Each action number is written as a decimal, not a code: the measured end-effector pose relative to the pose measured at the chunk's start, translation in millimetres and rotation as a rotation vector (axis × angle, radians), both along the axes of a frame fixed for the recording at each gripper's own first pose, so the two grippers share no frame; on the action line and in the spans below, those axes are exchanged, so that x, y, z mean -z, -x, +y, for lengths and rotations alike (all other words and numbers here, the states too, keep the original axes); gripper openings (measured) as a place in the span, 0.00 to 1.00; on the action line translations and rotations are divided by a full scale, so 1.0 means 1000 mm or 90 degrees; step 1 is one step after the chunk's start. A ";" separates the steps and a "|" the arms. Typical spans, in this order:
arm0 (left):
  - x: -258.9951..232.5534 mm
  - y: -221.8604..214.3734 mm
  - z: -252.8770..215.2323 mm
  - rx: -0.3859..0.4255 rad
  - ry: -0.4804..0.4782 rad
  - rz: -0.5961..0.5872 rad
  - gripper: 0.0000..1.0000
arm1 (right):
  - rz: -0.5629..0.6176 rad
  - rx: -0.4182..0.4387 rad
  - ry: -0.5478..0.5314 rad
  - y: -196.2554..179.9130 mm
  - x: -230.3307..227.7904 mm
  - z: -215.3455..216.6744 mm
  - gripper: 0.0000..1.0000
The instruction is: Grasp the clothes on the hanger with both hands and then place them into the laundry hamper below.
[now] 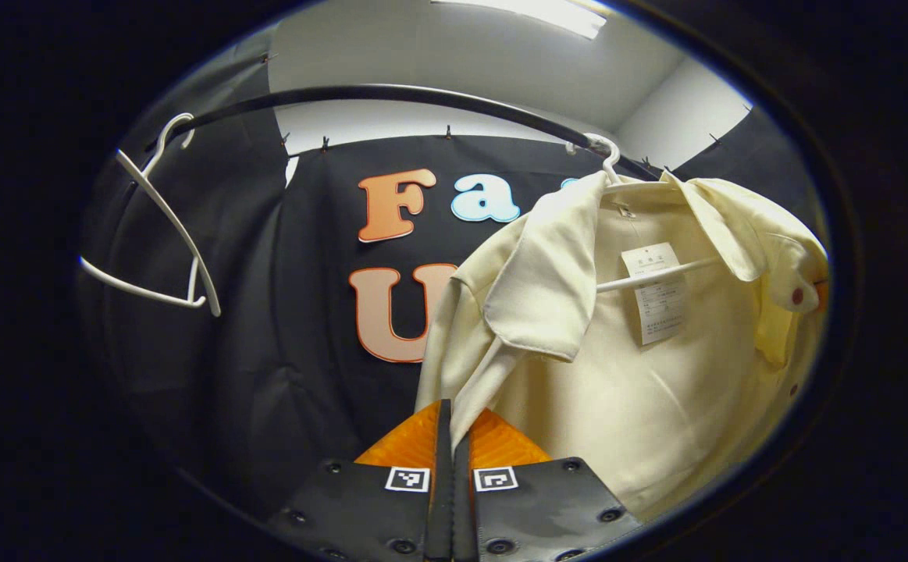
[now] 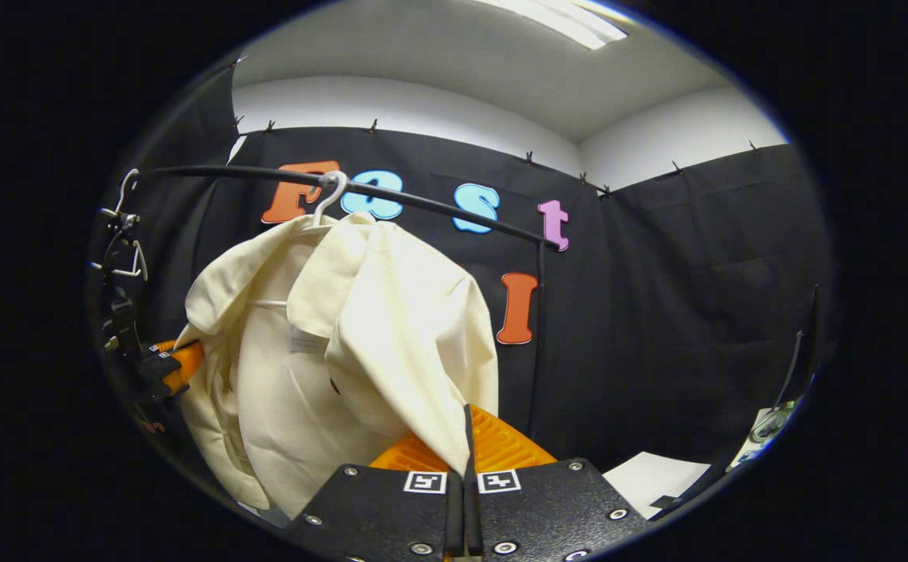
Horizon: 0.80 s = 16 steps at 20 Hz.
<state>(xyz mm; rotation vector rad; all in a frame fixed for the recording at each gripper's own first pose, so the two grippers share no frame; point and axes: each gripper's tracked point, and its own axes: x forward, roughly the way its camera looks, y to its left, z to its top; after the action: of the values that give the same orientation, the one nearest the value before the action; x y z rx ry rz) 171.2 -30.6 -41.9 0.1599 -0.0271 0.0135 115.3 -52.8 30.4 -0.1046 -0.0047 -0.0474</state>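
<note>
- One cream shirt point(image 1: 641, 367) was seen hung on a white hanger point(image 1: 656, 273) from the black rail point(image 1: 391, 97), its front open.
- Well apart along that rail, an empty white hanger point(image 1: 165, 234) was seen tilted.
- The left gripper point(image 1: 452, 437) was clamped on the shirt's front edge, fabric pinched between both fingers.
- The right gripper point(image 2: 465, 441) was likewise pressed shut on the other front edge point(image 2: 430, 406), cloth caught between its fingers.
</note>
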 end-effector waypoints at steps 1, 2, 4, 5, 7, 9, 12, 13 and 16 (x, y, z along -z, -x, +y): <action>-0.008 -0.001 0.002 -0.001 0.004 -0.011 0.07 | -0.007 0.003 0.002 0.002 -0.006 -0.002 0.00; -0.017 0.001 0.007 -0.013 -0.008 -0.026 0.07 | -0.015 0.006 0.008 0.004 -0.013 -0.002 0.00; -0.035 0.001 0.019 -0.034 -0.041 -0.047 0.07 | -0.030 0.010 0.026 0.008 -0.025 -0.006 0.00; -0.039 0.000 0.018 -0.031 -0.046 -0.049 0.07 | -0.037 0.011 0.036 0.009 -0.031 -0.009 0.00; -0.045 -0.003 0.026 -0.047 -0.075 -0.048 0.07 | -0.051 0.021 0.066 0.012 -0.044 -0.018 0.00; -0.070 -0.003 0.039 -0.085 -0.128 -0.094 0.07 | -0.067 0.029 0.089 0.009 -0.061 -0.026 0.00; -0.097 -0.017 0.046 -0.096 -0.171 -0.125 0.06 | -0.099 0.047 0.113 0.004 -0.094 -0.043 0.00; -0.102 -0.023 0.050 -0.099 -0.169 -0.122 0.06 | -0.120 0.062 0.118 0.003 -0.108 -0.053 0.00; -0.128 -0.043 0.068 -0.123 -0.152 -0.144 0.06 | -0.158 0.091 0.113 -0.012 -0.148 -0.078 0.00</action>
<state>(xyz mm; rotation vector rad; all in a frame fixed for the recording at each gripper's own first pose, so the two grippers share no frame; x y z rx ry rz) 214.0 37.8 85.8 0.3988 -0.2399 0.2224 127.2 -130.6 178.0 -0.2759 -0.2505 -0.2030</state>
